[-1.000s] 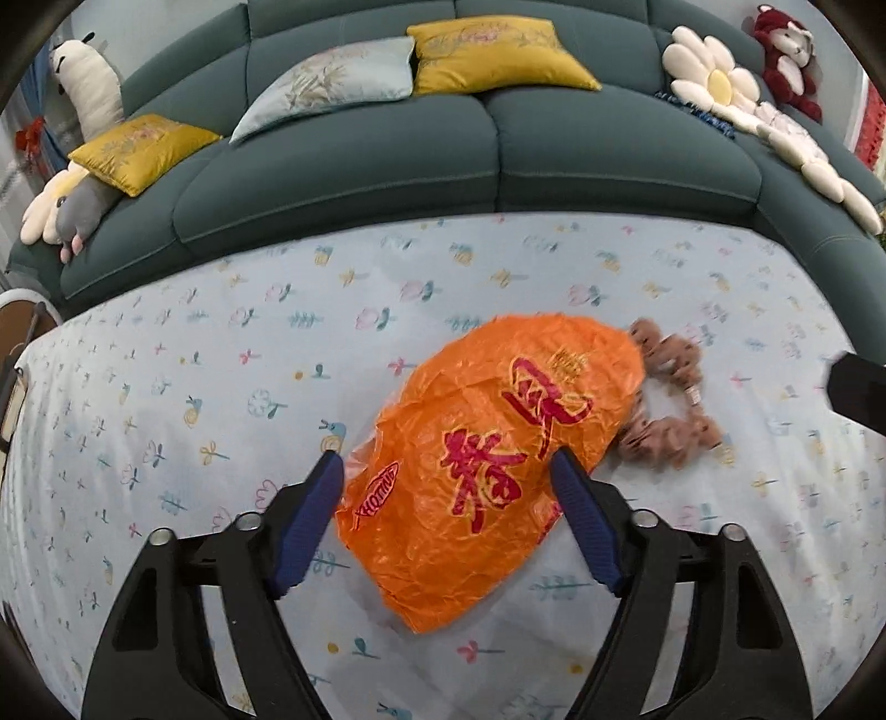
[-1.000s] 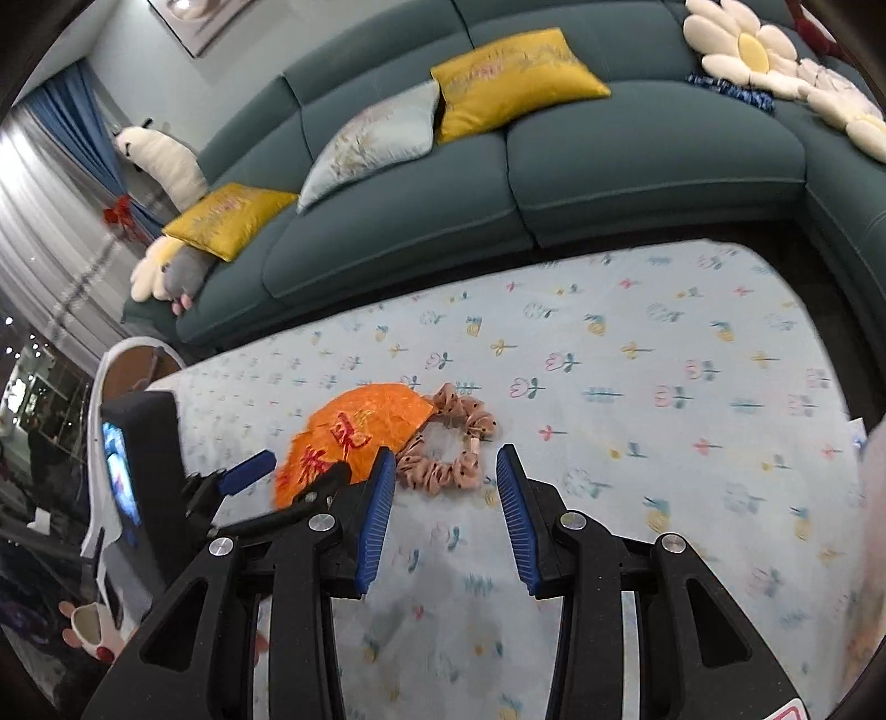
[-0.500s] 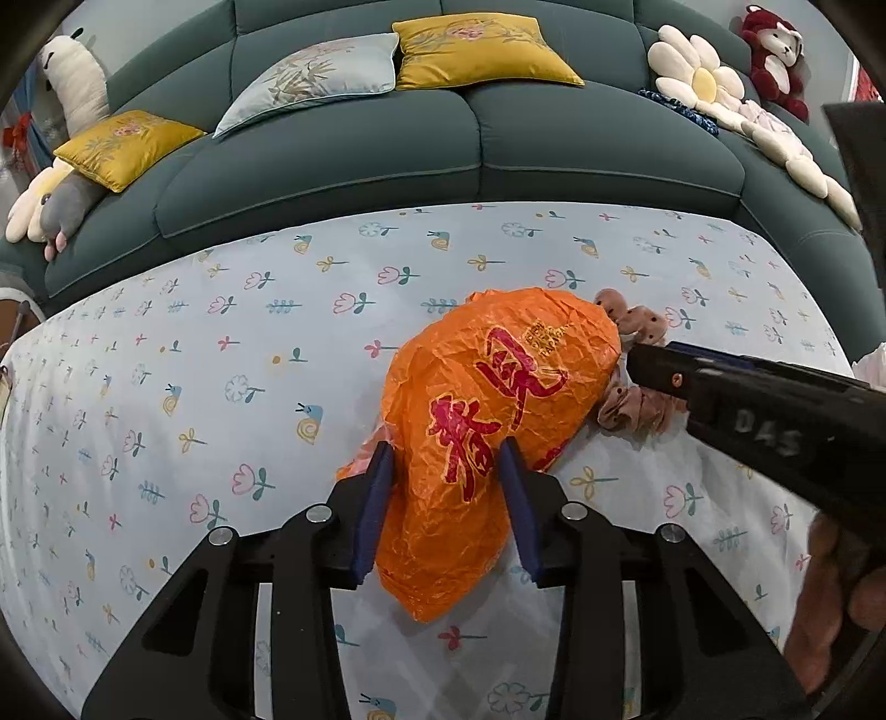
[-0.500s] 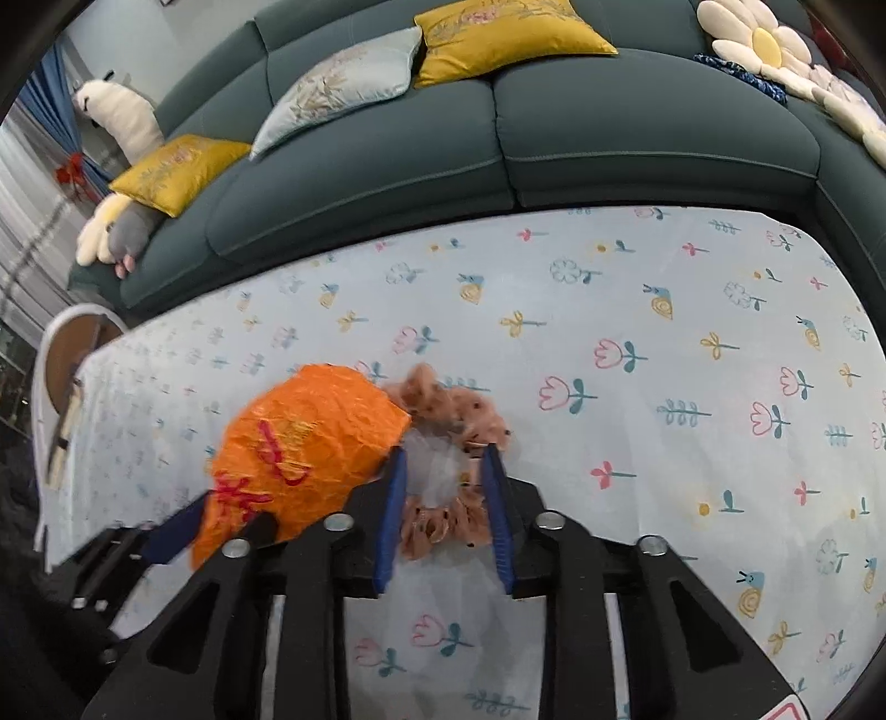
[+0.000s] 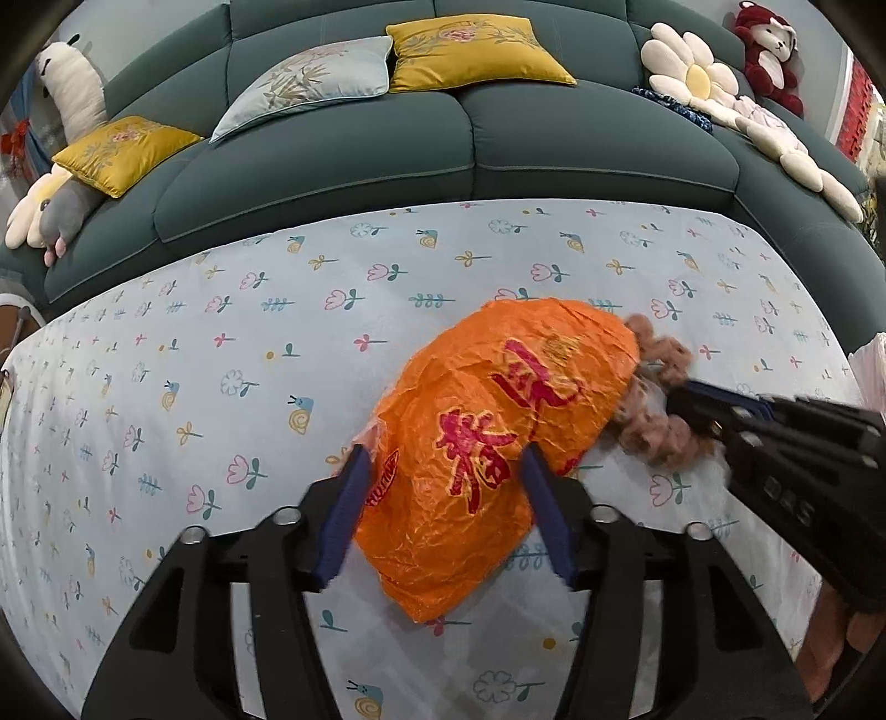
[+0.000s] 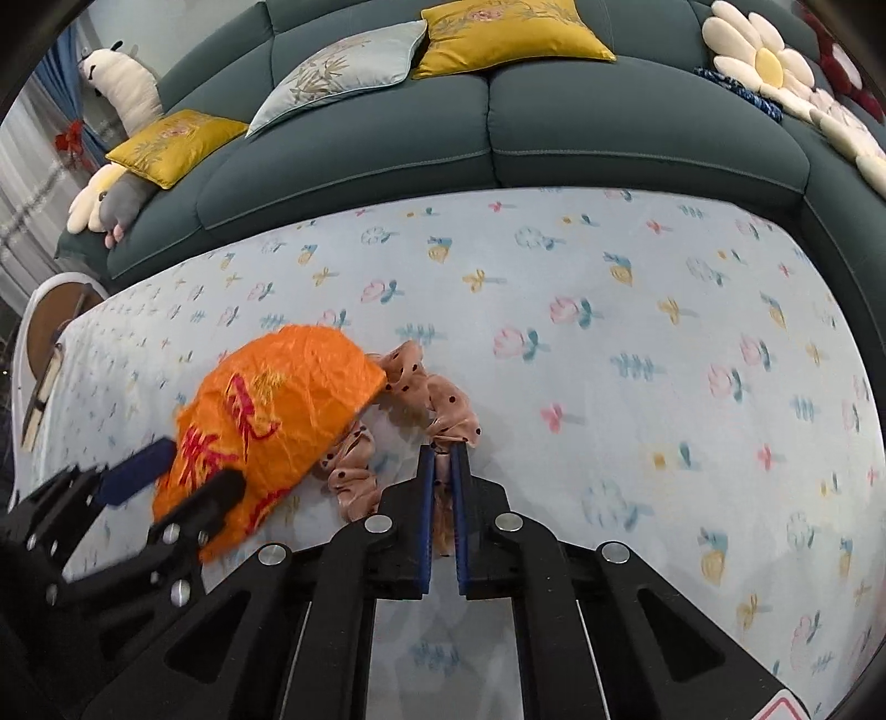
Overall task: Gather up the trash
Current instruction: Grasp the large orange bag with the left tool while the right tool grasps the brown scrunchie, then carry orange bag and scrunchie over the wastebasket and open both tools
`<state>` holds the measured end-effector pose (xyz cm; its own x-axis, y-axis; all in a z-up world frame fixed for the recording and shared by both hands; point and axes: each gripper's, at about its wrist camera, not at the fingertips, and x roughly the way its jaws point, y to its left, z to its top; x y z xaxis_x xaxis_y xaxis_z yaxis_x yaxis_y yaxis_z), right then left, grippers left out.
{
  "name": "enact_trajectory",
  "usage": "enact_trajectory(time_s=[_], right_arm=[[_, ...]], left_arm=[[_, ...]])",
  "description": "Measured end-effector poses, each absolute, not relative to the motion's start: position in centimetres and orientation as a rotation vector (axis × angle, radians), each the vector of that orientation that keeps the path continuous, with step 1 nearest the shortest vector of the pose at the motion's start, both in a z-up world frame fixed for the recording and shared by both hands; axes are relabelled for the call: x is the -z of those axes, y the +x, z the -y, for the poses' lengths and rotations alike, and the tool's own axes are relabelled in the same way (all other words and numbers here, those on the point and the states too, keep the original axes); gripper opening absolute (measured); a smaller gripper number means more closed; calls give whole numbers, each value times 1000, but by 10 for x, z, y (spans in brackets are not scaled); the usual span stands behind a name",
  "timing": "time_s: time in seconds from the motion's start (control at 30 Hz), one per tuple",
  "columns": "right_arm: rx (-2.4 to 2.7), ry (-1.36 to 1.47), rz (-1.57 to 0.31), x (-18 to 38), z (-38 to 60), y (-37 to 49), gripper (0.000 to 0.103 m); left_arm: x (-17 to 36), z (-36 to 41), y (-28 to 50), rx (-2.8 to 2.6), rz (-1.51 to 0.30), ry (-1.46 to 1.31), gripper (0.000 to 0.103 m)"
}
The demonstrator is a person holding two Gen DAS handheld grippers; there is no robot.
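An orange plastic bag [image 5: 498, 432] with red characters lies on the flowered tablecloth [image 5: 221, 360]. My left gripper [image 5: 443, 471] is closed around its near end, the blue pads pressing its sides. A pink dotted scrunchie [image 6: 437, 410] lies against the bag's right side; it also shows in the left wrist view [image 5: 659, 426]. My right gripper [image 6: 443, 451] is shut on the scrunchie's near edge. The bag also shows in the right wrist view [image 6: 282, 410], with the left gripper [image 6: 183, 471] on it.
A teal sofa [image 5: 443, 149] with yellow cushions [image 5: 470, 55] and a pale cushion [image 5: 310, 77] curves behind the table. Plush toys [image 5: 769, 50] and a flower cushion [image 5: 692, 77] sit at its right. A round side table [image 6: 50, 327] stands at the left.
My right gripper closed from half open to shut on the scrunchie. My left gripper stays on the orange bag, its pads now a little wider apart than half a second ago.
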<state>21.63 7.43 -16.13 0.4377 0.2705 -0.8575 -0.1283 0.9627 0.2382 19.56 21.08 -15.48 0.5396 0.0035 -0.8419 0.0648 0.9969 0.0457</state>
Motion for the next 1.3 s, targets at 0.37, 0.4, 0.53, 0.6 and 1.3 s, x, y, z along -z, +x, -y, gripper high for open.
enact_trajectory(time_s=[0.37, 0.4, 0.53, 0.6, 1.3], right_arm=[[-259, 199, -1098, 162, -49, 170, 5], [-259, 193, -1096, 162, -49, 168, 5], [-258, 197, -1099, 161, -45, 161, 5], [-256, 211, -1092, 158, -40, 157, 5], [-143, 340, -815, 57, 66, 110, 5]], left_arm=[[163, -209, 193, 60, -1017, 73, 62], [163, -207, 193, 64, -1016, 77, 57], [160, -201, 191, 95, -1008, 80, 26], [157, -198, 189, 108, -1005, 76, 19], [70, -85, 143, 361, -849, 68, 14]])
